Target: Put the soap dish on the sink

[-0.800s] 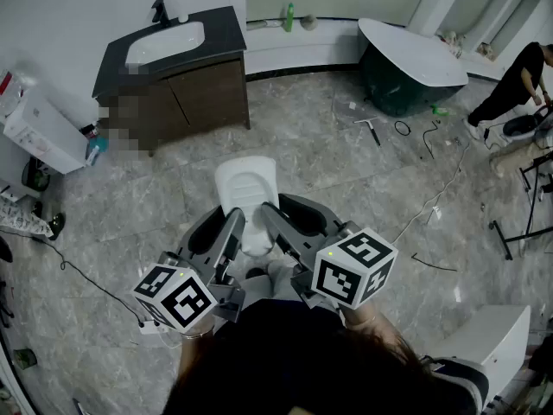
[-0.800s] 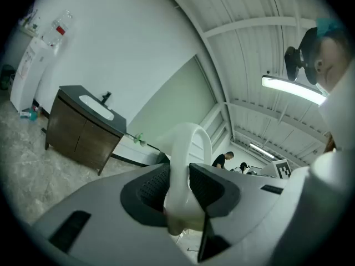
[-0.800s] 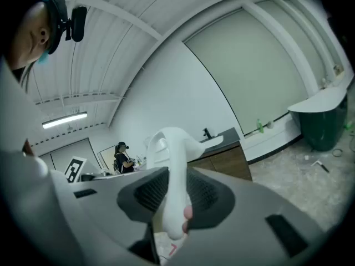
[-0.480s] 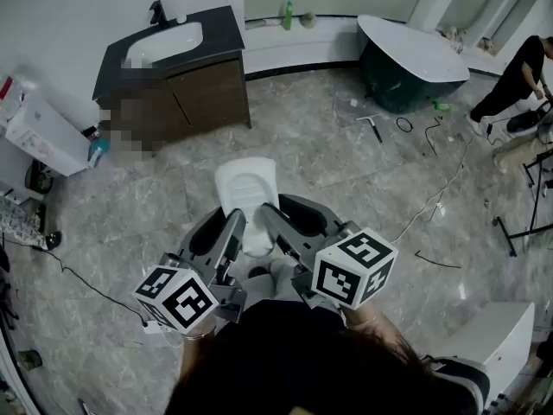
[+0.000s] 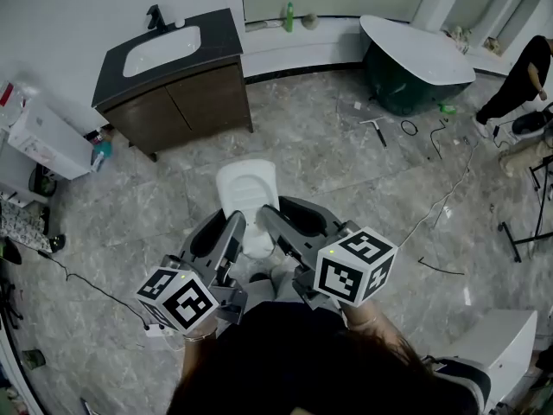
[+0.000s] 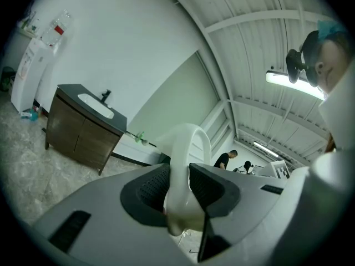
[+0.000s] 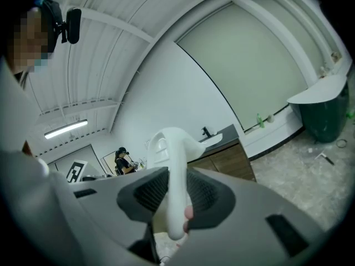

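- The soap dish [image 5: 246, 194] hangs in the air in front of the person, above the stone floor and well apart from the sink [image 5: 162, 48].
- The left gripper [image 6: 178, 190] is clamped on the near end of the dish at its left side, and the dark ribbed pads press on the white wall from both sides.
- The right gripper [image 7: 176, 195] is clamped on the same near end at its right side, so two grips carry the dish together.
- The dish looks like one stiff shell with a smooth, glossy surface (plastic or ceramic, I cannot tell which). It seems light for two grippers, and it shows no bending under the pads.
- Such a smooth, curved wall is probably slippery. The thin rim at the near end is the better place to hold it, not the rounded middle.
- If it is ceramic, it can chip. I judge it needs a gentle landing on the dark countertop [image 5: 220, 35], at the right edge of the basin.
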The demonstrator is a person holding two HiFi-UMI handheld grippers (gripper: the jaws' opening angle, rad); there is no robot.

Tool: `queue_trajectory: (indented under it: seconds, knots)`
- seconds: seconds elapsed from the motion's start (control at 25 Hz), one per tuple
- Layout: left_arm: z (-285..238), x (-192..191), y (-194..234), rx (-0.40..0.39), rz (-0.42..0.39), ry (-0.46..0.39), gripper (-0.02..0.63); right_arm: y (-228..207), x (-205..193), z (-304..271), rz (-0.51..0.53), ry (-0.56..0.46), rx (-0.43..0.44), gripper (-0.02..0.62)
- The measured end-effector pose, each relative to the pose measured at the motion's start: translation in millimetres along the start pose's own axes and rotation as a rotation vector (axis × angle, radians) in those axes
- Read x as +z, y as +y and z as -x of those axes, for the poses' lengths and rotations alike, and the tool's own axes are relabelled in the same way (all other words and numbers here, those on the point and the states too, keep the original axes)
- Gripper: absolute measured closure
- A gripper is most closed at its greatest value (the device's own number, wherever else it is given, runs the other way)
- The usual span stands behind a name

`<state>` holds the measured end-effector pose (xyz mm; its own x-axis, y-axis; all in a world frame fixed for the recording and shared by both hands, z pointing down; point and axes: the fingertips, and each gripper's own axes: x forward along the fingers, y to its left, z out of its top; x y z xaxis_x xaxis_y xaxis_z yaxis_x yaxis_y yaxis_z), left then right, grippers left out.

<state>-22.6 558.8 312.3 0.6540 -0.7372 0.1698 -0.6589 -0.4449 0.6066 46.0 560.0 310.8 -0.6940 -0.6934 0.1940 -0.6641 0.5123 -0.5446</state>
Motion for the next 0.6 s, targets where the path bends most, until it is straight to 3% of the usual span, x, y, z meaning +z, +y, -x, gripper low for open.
queue_trajectory:
  seconds: [0.28,0.6]
  knots:
    - [-43.7,12.1,12.6,0.066,0.019,-0.007,0.488,-38.9,22.7,-24.0,-0.019,0.047,0.043,0.482]
    - [-95.7,37.8,64.0,0.087,0.051,0.017,0.488,-81.8,41.4,-86.1,-0.045,0.077,0.035,0.482]
